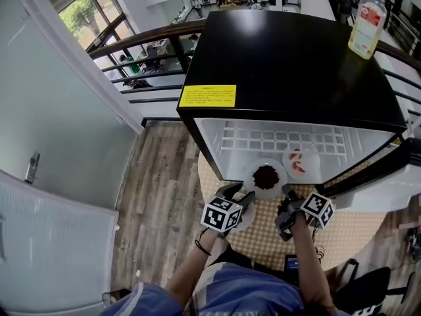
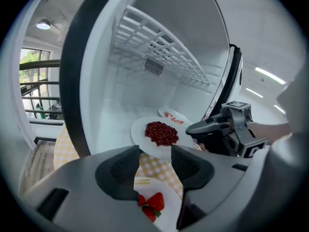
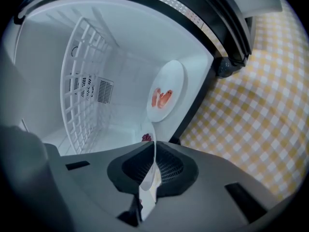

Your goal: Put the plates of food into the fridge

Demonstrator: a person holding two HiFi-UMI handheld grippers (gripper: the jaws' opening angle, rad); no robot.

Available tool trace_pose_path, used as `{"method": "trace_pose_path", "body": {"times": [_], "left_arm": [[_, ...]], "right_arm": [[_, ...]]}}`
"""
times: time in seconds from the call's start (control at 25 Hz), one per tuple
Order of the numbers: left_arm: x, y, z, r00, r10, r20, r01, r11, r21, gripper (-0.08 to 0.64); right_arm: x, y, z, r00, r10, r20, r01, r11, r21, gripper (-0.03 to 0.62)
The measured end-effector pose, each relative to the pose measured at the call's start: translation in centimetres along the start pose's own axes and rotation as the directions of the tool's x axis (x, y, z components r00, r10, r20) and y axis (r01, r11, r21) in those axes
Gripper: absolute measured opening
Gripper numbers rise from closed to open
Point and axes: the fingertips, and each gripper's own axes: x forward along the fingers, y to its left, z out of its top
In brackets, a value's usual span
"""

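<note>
A white plate of red beans [image 1: 266,176] [image 2: 161,133] sits at the mouth of the open fridge [image 1: 296,64]. My right gripper [image 1: 288,192] [image 3: 153,166] is shut on its near rim, which shows edge-on between the jaws; the left gripper view catches this gripper [image 2: 212,128] at the plate's right edge. Deeper inside lies a second plate with red-orange food [image 1: 301,162] [image 3: 165,96] [image 2: 174,116]. My left gripper [image 1: 240,195] [image 2: 155,164] stands open just above a plate with a strawberry [image 1: 245,220] [image 2: 153,203] on the checked tablecloth [image 1: 263,239].
A white wire shelf [image 1: 283,139] spans the fridge's upper part. The fridge door [image 1: 385,176] hangs open to the right. A plastic bottle [image 1: 367,26] stands on the fridge top. A railing [image 1: 145,45] and wooden floor [image 1: 161,196] lie to the left.
</note>
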Motion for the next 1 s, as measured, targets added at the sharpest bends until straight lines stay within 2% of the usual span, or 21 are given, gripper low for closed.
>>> {"method": "trace_pose_path", "body": {"times": [0.16,0.28,0.48,0.64,0.72,0.8,0.92,1.0], "left_arm": [[-2.5,-0.7,-2.1,1.000,-0.026,-0.011,0.026,1.000,-0.009,0.201],[-4.2,-0.6,-3.1,1.000,-0.017,-0.002,0.017,0.999,-0.033,0.201],[-6.8,-0.6,-4.2,1.000,-0.002,0.015,0.003,0.998,-0.067,0.201],[-9.3,-1.8,-5.8,1.000,-0.010,-0.008,0.010,0.999,-0.045,0.201],[-10.6,-1.9,-7.1,1.000,0.010,-0.025,-0.011,0.999,-0.039,0.201],[-11.6,-1.6,-8.2,0.999,0.040,-0.029,-0.042,0.997,-0.064,0.201],[-12.7,-0.8,-8.9,0.997,0.083,-0.005,-0.083,0.989,-0.120,0.201],[-13.0,-0.4,-8.7,0.995,0.098,0.020,-0.094,0.984,-0.150,0.201]], "right_arm": [[1.1,0.4,0.2,0.999,-0.017,0.038,0.016,1.000,0.010,0.028],[1.9,1.0,0.6,0.997,-0.033,0.067,0.034,0.999,-0.013,0.028],[3.7,2.4,1.5,0.990,-0.047,0.132,0.045,0.999,0.012,0.028],[5.2,3.5,1.6,0.986,-0.067,0.149,0.071,0.997,-0.018,0.028],[6.0,3.8,1.7,0.985,-0.084,0.148,0.095,0.993,-0.067,0.028],[6.4,3.5,1.8,0.981,-0.126,0.145,0.148,0.978,-0.149,0.028],[6.9,3.1,1.9,0.968,-0.199,0.149,0.236,0.926,-0.295,0.028],[7.1,3.2,1.9,0.964,-0.220,0.150,0.261,0.894,-0.364,0.030]]}}
